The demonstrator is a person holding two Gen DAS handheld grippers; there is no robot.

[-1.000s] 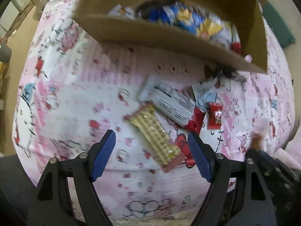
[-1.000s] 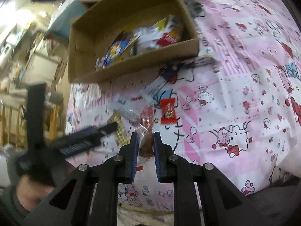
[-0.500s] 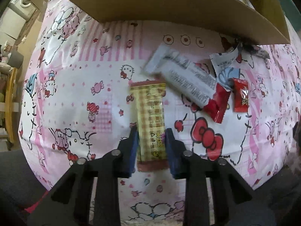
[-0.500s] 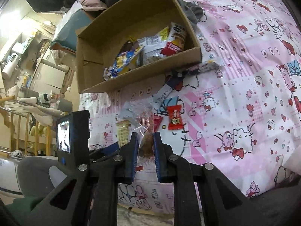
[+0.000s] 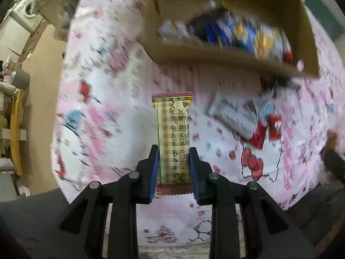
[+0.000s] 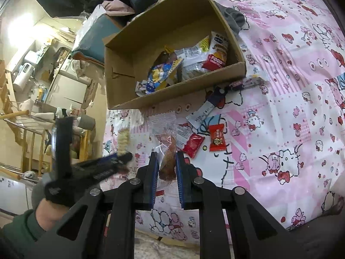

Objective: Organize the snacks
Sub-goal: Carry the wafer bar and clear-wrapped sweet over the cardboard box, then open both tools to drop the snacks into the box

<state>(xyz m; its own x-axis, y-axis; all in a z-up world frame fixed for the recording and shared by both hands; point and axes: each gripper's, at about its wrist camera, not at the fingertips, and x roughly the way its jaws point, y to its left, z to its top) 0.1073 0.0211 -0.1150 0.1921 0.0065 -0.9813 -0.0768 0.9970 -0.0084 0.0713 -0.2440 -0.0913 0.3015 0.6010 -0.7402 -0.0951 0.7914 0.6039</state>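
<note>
My left gripper (image 5: 173, 157) is shut on a long yellow checked snack bar (image 5: 172, 129), lifted clear of the pink cartoon-print cloth (image 5: 103, 112). In the right wrist view that same left gripper (image 6: 120, 159) shows at the left with the yellow bar (image 6: 123, 139) blurred. My right gripper (image 6: 165, 158) is shut on a clear-wrapped brown snack (image 6: 167, 151). A cardboard box (image 6: 179, 90) with several snack packets stands beyond; it is blurred in the left wrist view, the box (image 5: 215, 56) above the bar.
Loose on the cloth lie a grey-and-red packet (image 5: 237, 118), a small red candy (image 6: 217, 138), a red sachet (image 6: 194, 144) and a white-and-blue wrapper (image 6: 204, 110). A gloved hand (image 6: 54, 192) holds the left gripper. Household clutter and a railing lie past the cloth's left edge.
My left gripper closed on the yellow bar where it lay, then lifted it off the cloth towards the box. My right gripper kept its grip on the clear-wrapped snack.
</note>
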